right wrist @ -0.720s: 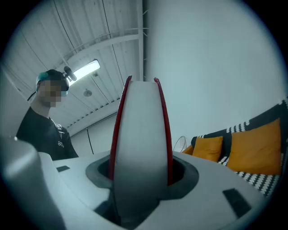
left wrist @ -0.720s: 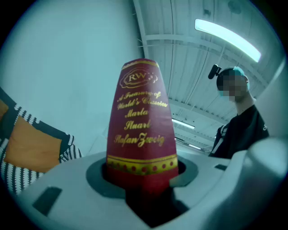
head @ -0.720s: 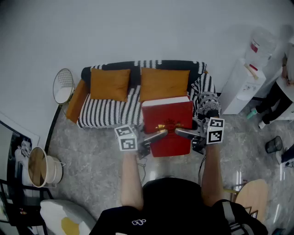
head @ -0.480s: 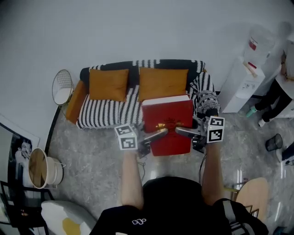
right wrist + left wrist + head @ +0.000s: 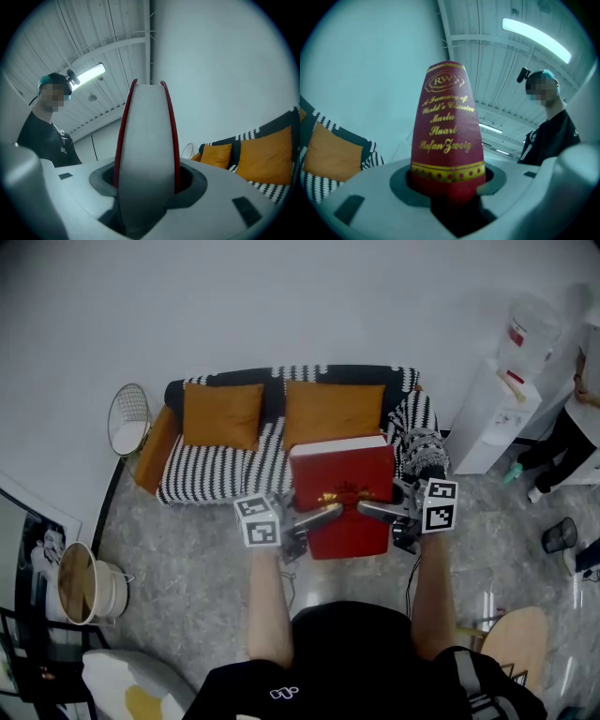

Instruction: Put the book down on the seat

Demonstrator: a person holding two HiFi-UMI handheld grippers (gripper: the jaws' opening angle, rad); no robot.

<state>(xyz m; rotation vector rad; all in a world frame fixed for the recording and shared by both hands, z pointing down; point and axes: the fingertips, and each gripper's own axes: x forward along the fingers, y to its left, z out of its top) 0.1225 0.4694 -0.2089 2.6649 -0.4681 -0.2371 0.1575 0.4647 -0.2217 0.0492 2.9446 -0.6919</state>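
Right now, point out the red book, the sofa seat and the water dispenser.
red book (image 5: 342,470): head view, middle of its front cover.
sofa seat (image 5: 211,472): head view, striped cover, left half.
water dispenser (image 5: 497,418): head view, white body below the bottle.

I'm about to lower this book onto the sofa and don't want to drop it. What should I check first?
1. Left gripper clamped on the red book, at its spine: ok.
2. Right gripper clamped on the page edge: ok.
3. Cover facing up: ok.
4. Striped seat bare in front of the orange cushions: ok on the left; behind the book, cannot tell.
5. Book far enough forward to be over the seat: cannot tell.
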